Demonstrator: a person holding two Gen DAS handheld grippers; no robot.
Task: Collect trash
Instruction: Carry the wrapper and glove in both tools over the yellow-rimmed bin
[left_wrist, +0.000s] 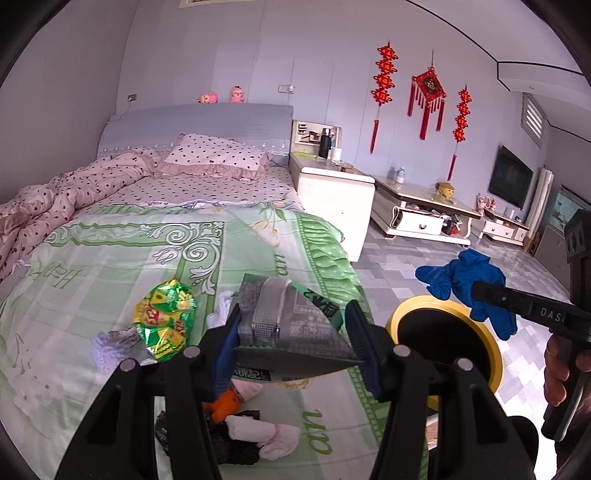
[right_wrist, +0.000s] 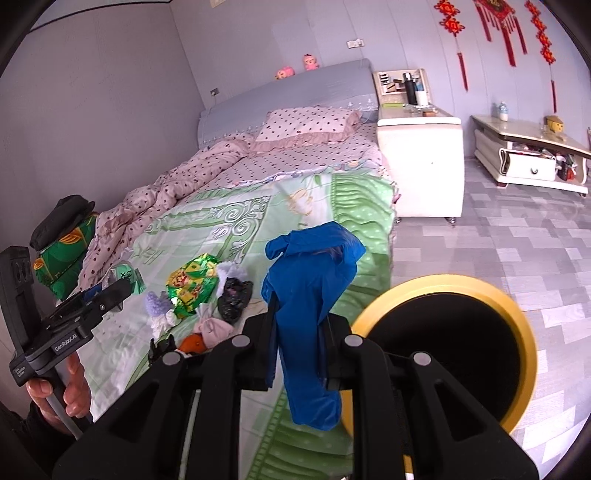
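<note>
My left gripper (left_wrist: 295, 332) is shut on a silver and green snack wrapper (left_wrist: 295, 314), held above the foot of the bed. In the right wrist view the same gripper (right_wrist: 120, 290) shows at the left with the wrapper (right_wrist: 127, 275). My right gripper (right_wrist: 299, 325) is shut on a crumpled blue plastic bag (right_wrist: 306, 288), which hangs beside a yellow-rimmed bin (right_wrist: 436, 282). The left wrist view shows the blue bag (left_wrist: 461, 280) just beyond the bin (left_wrist: 424, 299). A green and yellow foil wrapper (left_wrist: 164, 317) (right_wrist: 192, 286) lies on the green bedsheet.
On the sheet near the foil wrapper lie a black bag (right_wrist: 232, 299), pink socks (left_wrist: 266, 435), an orange item (left_wrist: 225, 404) and a lavender knit piece (right_wrist: 157, 306). A white nightstand (left_wrist: 332, 195) stands by the bed, a low cabinet (left_wrist: 424, 210) further along the wall. Grey tiled floor (right_wrist: 498, 240) lies to the right.
</note>
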